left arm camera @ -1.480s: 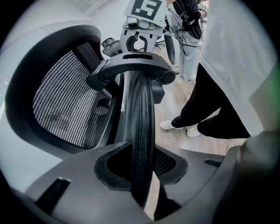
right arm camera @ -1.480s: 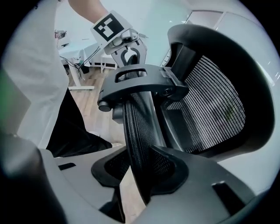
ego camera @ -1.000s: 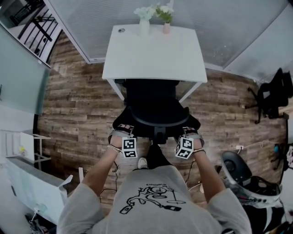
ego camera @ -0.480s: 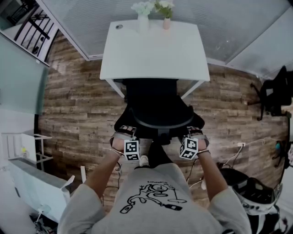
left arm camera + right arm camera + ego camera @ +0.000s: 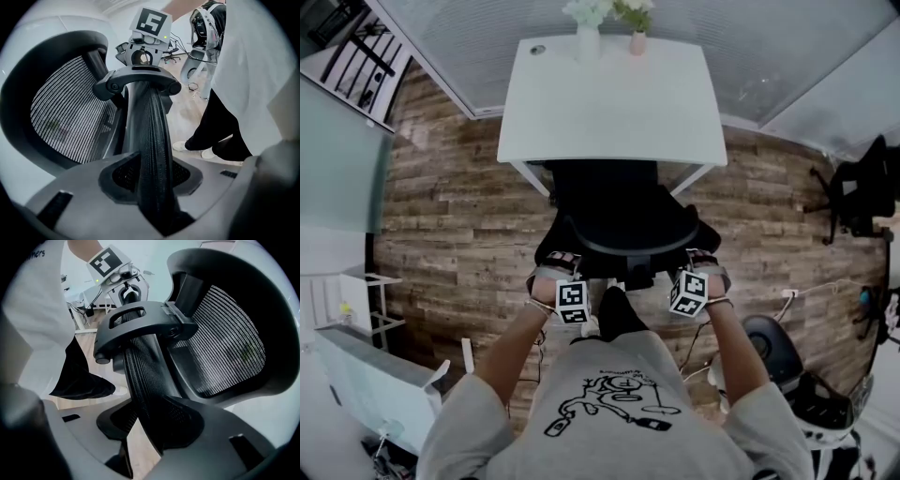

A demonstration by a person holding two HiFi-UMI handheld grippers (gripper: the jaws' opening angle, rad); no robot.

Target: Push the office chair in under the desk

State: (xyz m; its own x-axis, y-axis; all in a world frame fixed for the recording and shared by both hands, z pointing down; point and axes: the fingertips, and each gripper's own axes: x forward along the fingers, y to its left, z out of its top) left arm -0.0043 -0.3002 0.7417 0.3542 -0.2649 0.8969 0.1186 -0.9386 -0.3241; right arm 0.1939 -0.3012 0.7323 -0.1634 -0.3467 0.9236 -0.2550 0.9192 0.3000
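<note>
I see my left gripper [image 5: 555, 274] and right gripper [image 5: 701, 270] at the chair [image 5: 619, 216] back, both sets of fingers just opening, now apart around its top rim, chair front tucked under the white tabletop [image 5: 609, 103], backrest outside it

White desk [image 5: 609, 103] at top of frame, on wood plank floor [image 5: 459, 206]. White vase [image 5: 588, 42] & pinkish vase [image 5: 637, 44], both w/ flowers, on desk's far edge. Black office chair [image 5: 623, 220]: seat tucked under desk's near edge, backrest just outside it. Left gripper [image 5: 551, 274] & right gripper [image 5: 705, 270] at backrest's two ends, on side away from desk. Both sets of jaws have just been opening. Backrest rim prob. btwn them, tips hard to make out from above. Person's shoe [image 5: 592, 327] behind chair, further from desk. Second black chair [image 5: 861, 187] well off to desk's right, white shelf unit [image 5: 356, 309] well off to its left.
</note>
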